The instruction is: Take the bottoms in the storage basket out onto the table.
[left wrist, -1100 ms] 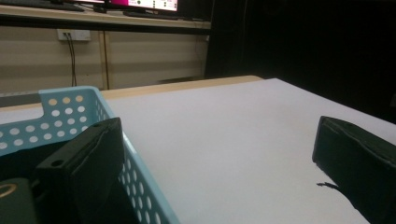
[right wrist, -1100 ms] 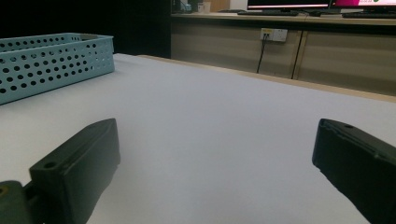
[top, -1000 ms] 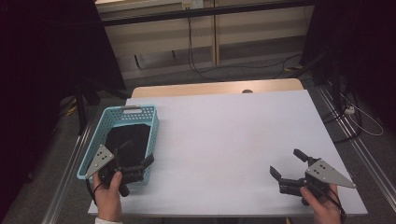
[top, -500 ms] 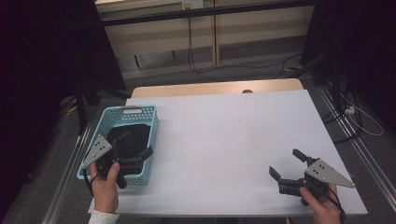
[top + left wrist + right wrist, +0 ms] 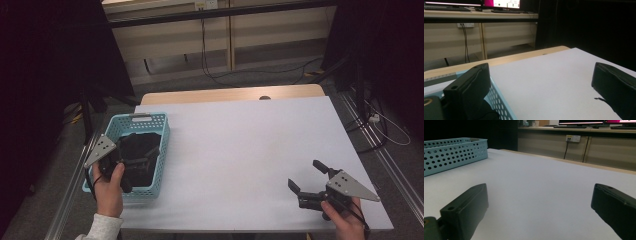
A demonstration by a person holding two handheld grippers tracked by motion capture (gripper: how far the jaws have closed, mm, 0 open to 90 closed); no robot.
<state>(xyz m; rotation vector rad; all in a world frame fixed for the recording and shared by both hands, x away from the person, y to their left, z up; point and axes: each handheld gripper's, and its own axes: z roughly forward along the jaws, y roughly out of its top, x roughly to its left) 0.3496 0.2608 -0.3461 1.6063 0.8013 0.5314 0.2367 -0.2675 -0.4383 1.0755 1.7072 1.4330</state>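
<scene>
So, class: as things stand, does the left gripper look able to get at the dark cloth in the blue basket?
Probably yes. The left gripper hangs open over the basket, which has no lid, and the dark cloth lies uncovered inside. Nothing stands between them.

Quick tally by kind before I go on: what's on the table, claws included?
Blue perforated basket: 1
Dark bundle inside it, too dim to identify: 1
Claws: 2, the left claw over the basket, the right claw near the table's front edge
Total: 4
</scene>
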